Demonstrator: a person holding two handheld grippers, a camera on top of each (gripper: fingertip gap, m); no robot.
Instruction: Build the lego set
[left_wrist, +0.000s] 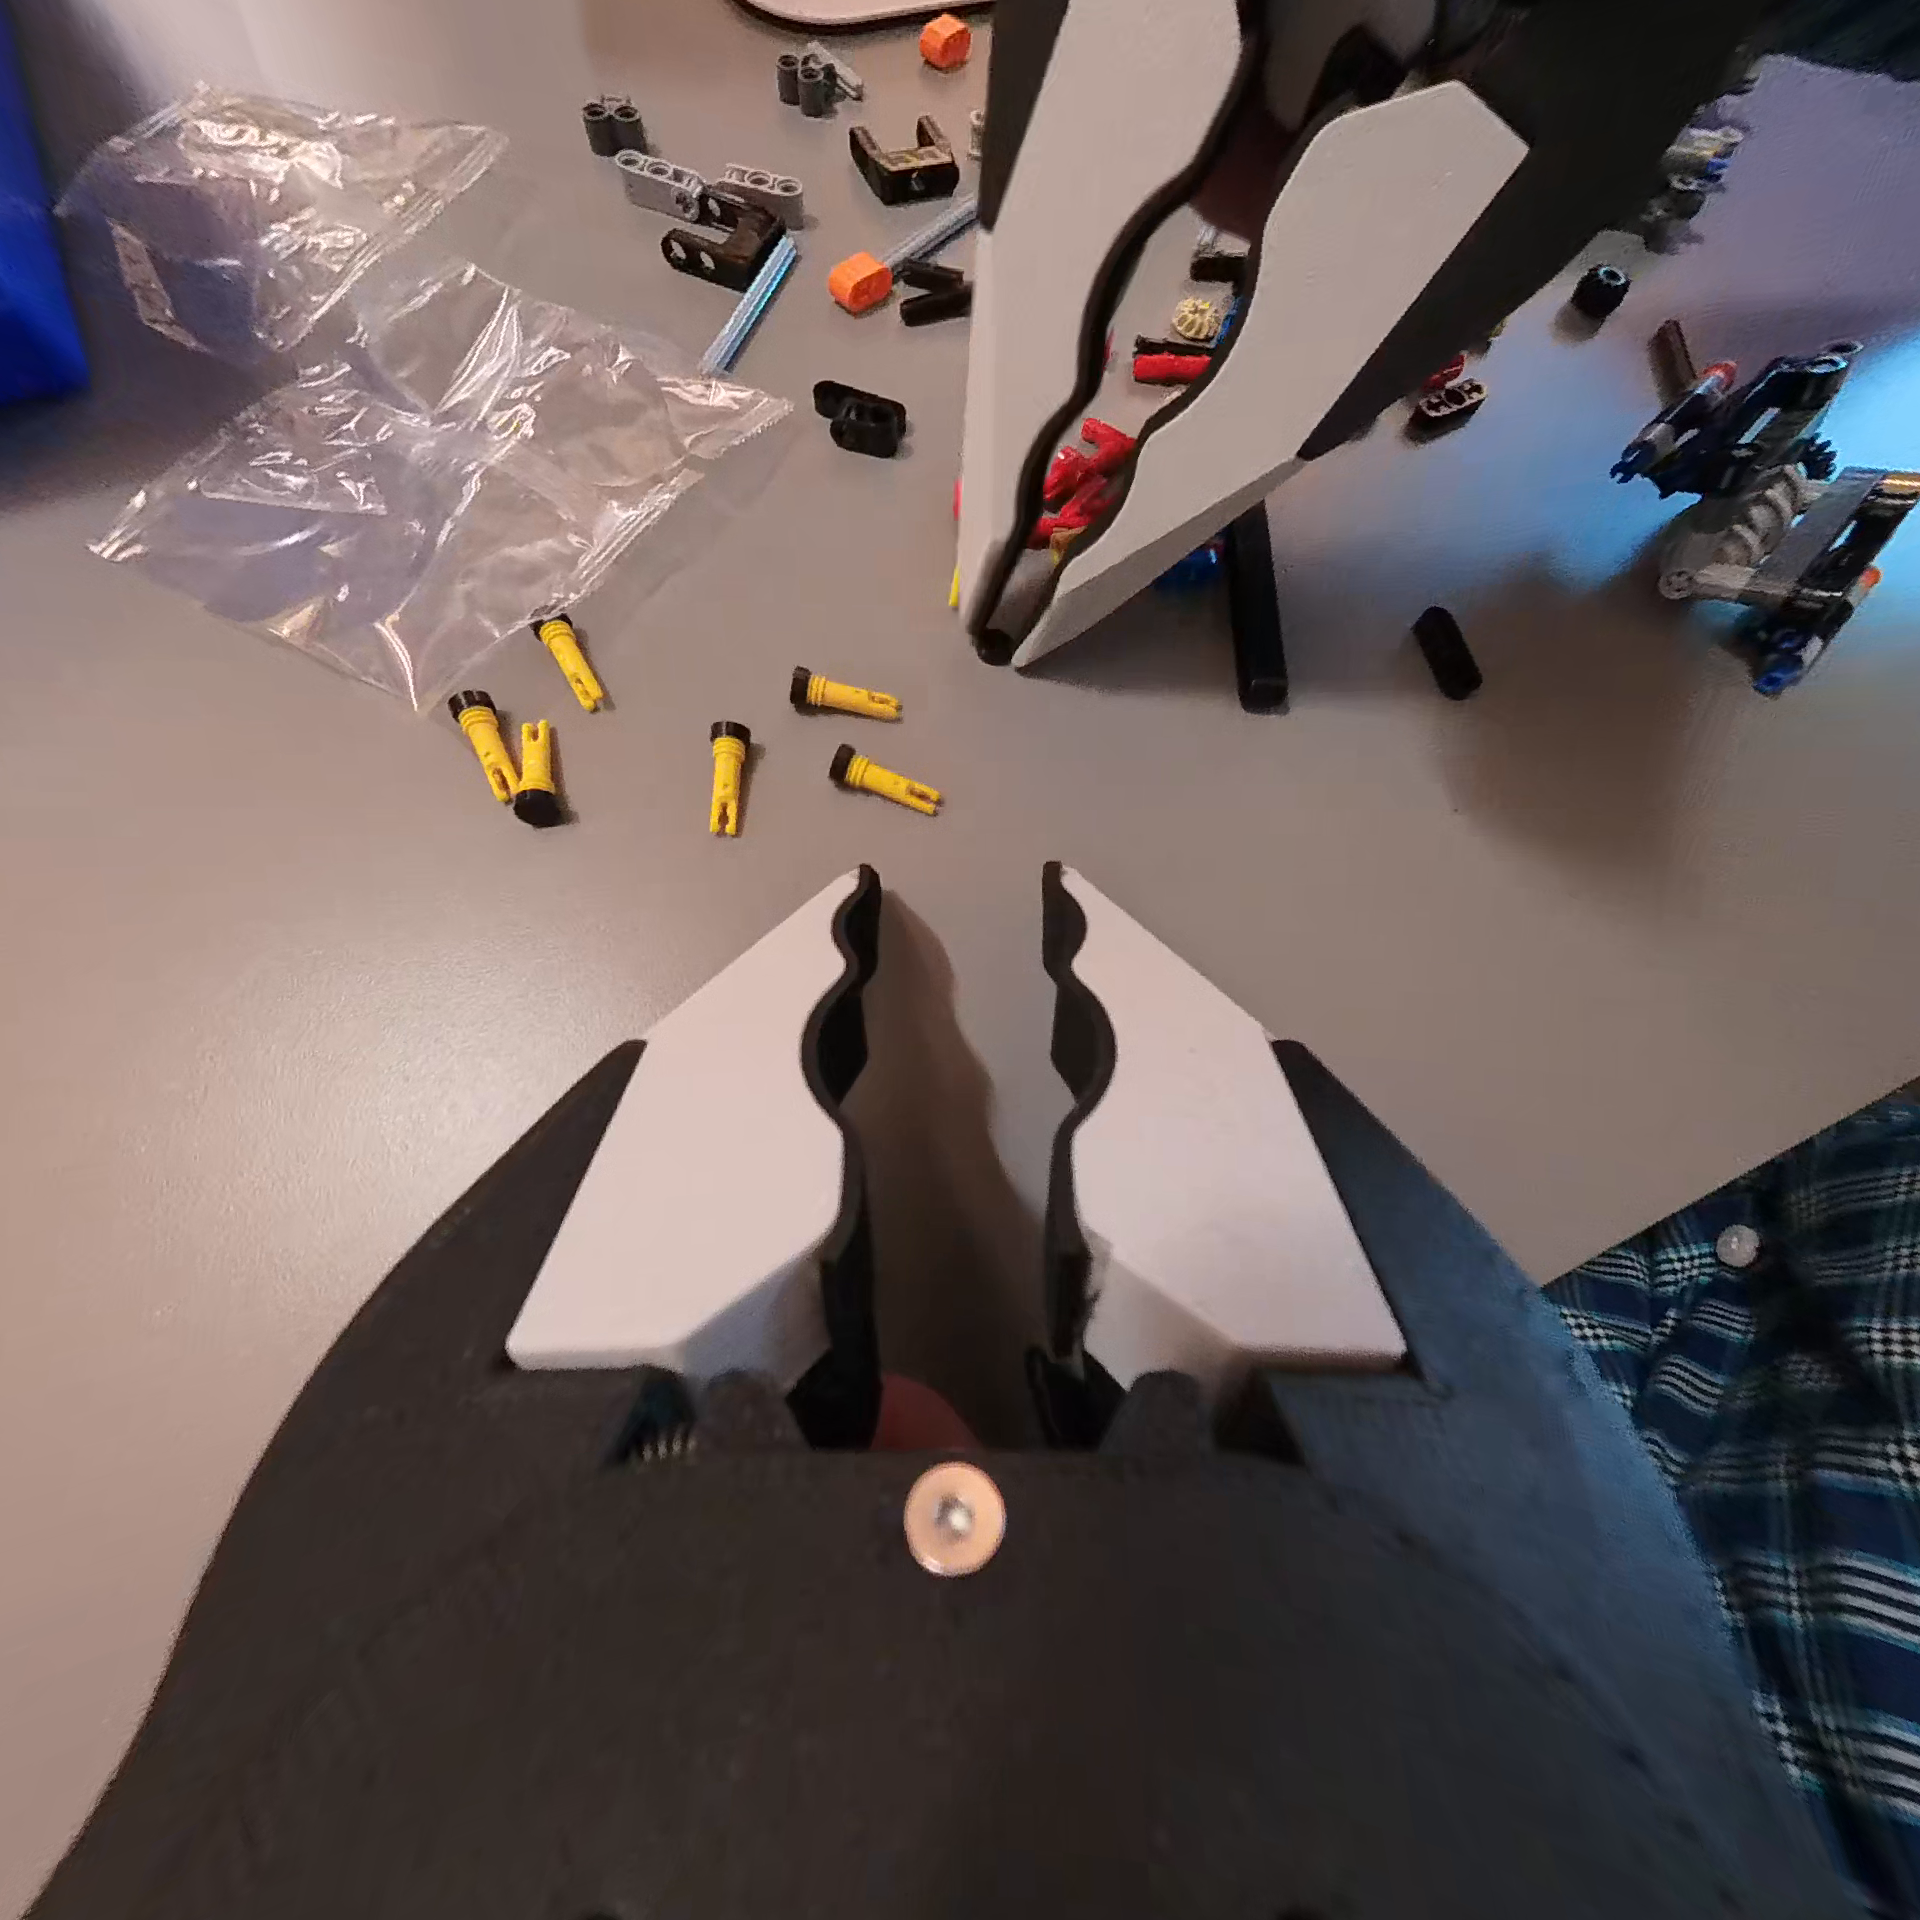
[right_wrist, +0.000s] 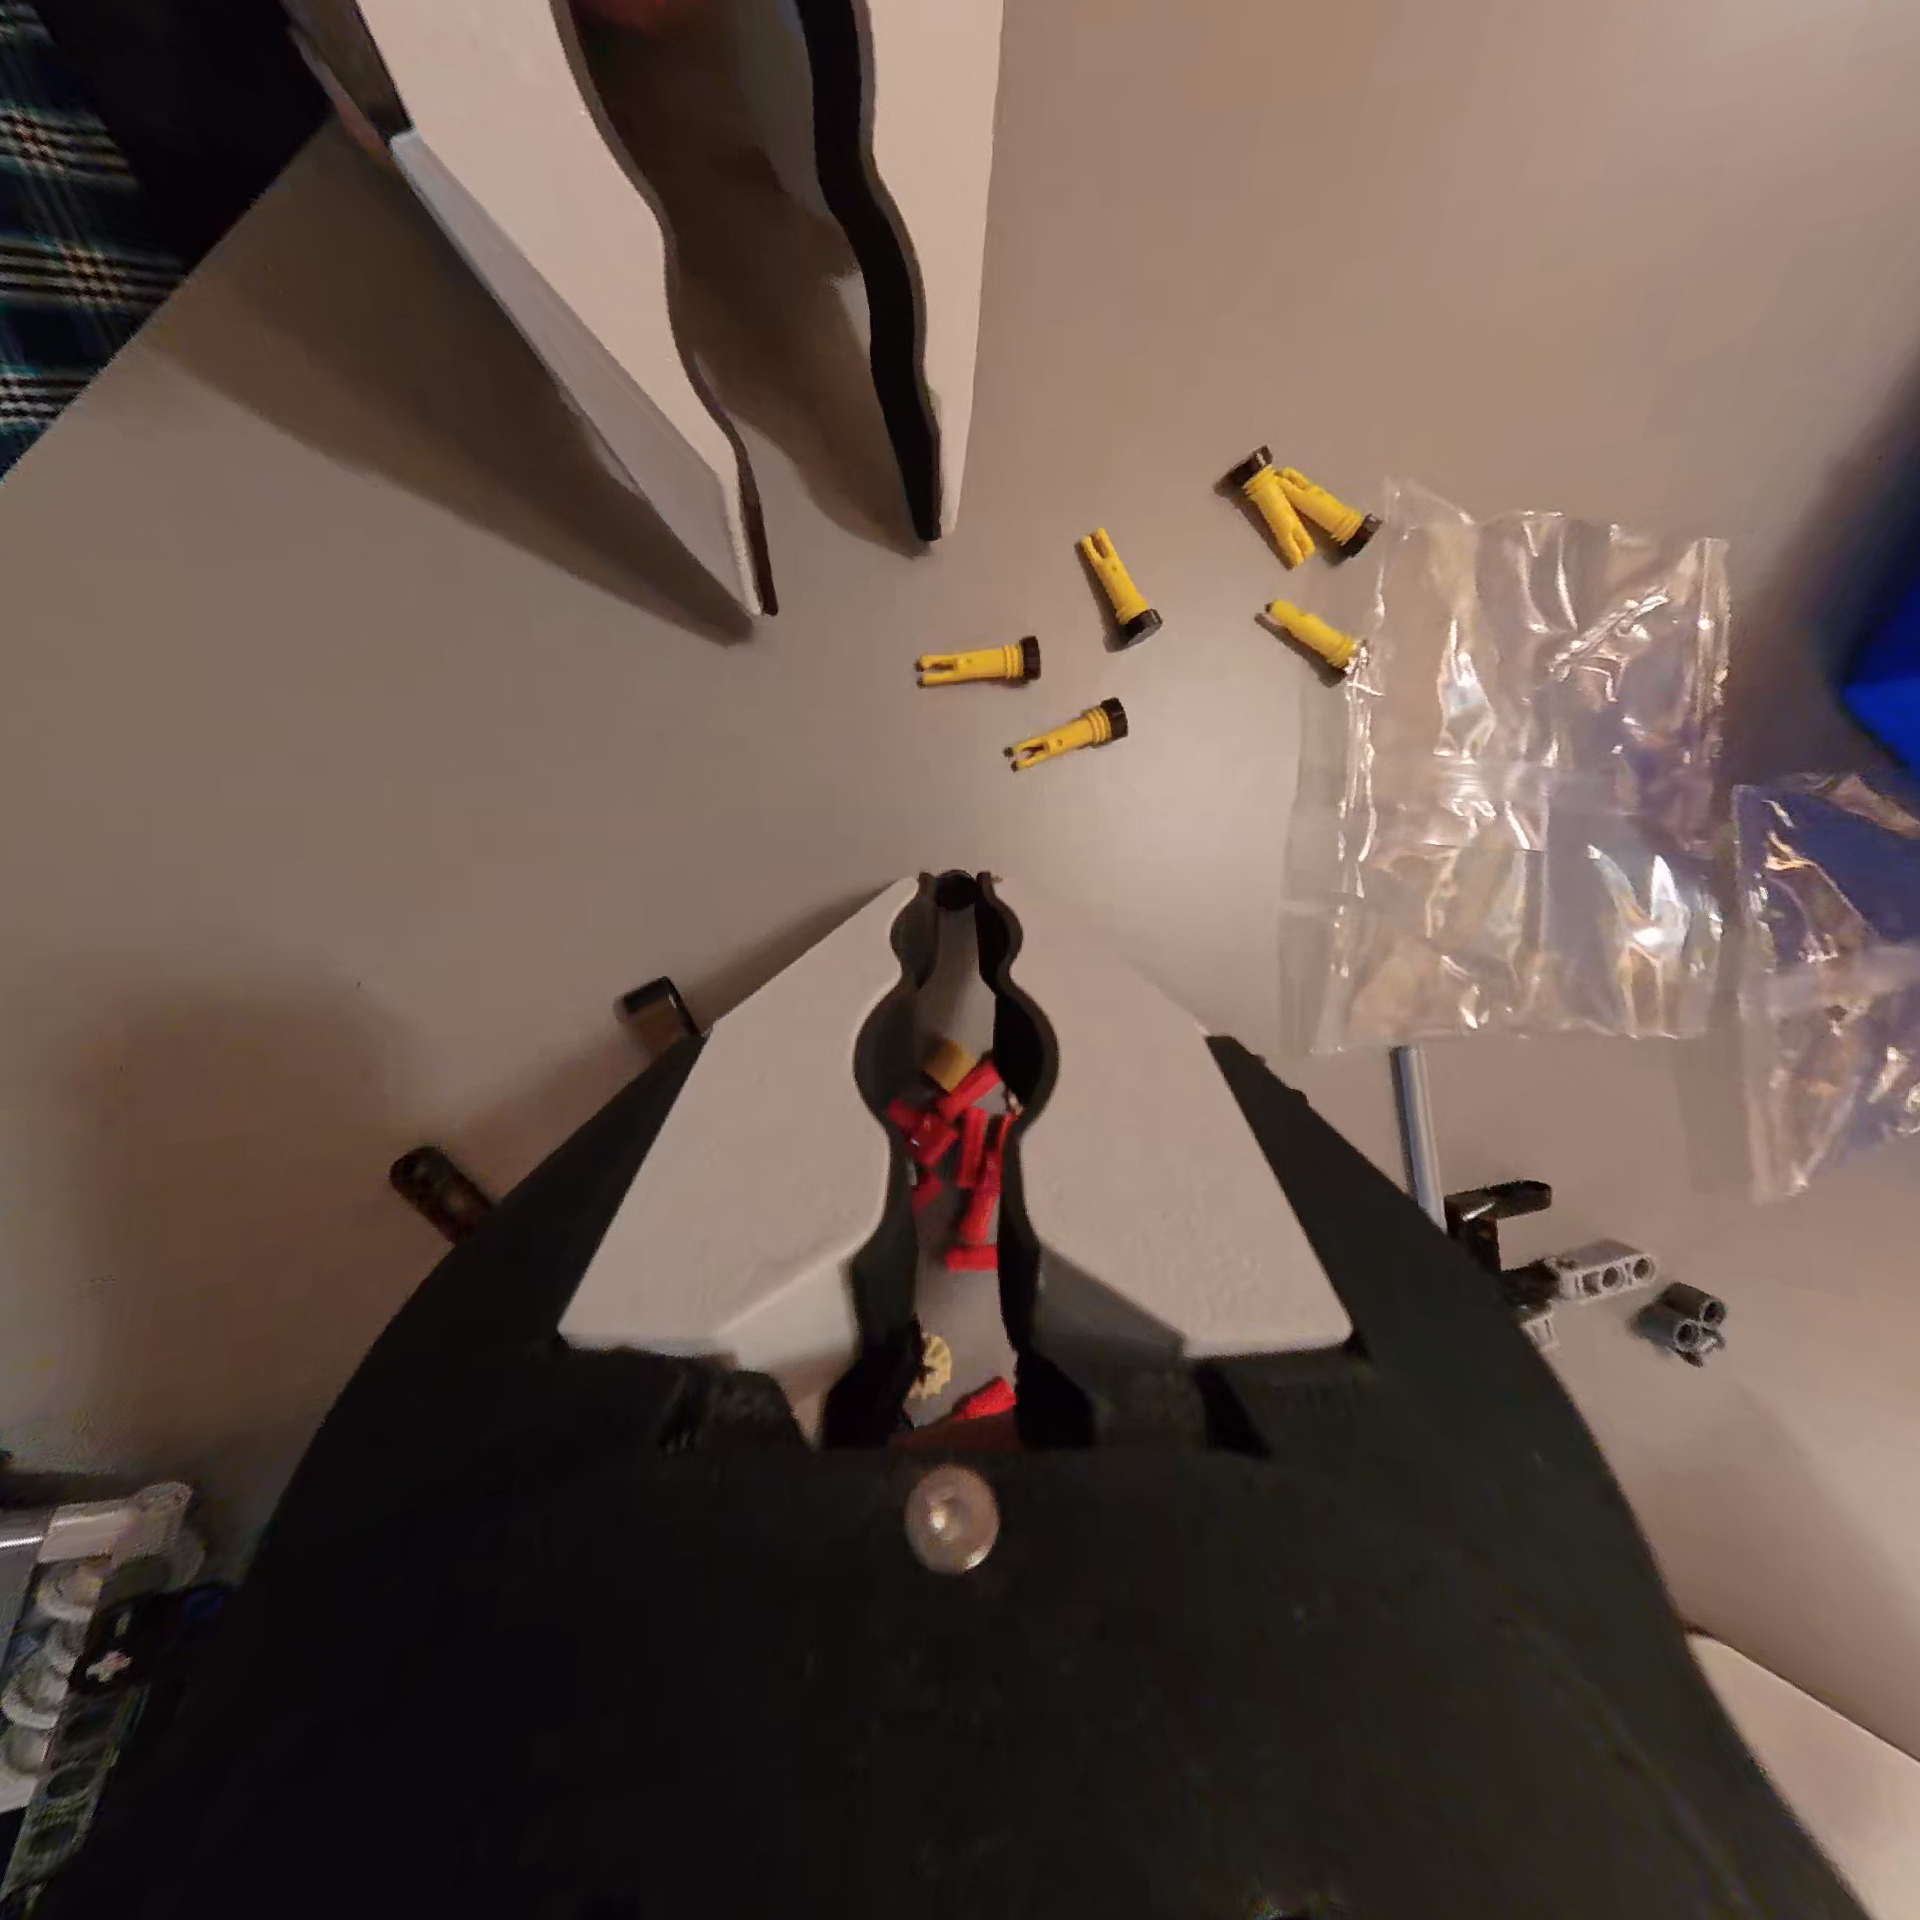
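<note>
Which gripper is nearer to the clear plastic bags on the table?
Left, narrowly, as a judgement. The left gripper is open, short of the yellow pins beside the clear plastic bags. The right gripper, shut on a small black piece, seems slightly farther.

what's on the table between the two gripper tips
Between the left gripper and right gripper: mostly bare table, with yellow pins just off the line, in both wrist views.

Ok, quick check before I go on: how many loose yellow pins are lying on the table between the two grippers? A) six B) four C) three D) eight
A: six yellow pins lie scattered on the grey table, two of them touching each other near the clear plastic bags, between the open left gripper and the right gripper, whose tips are closed on a small black piece.
</note>
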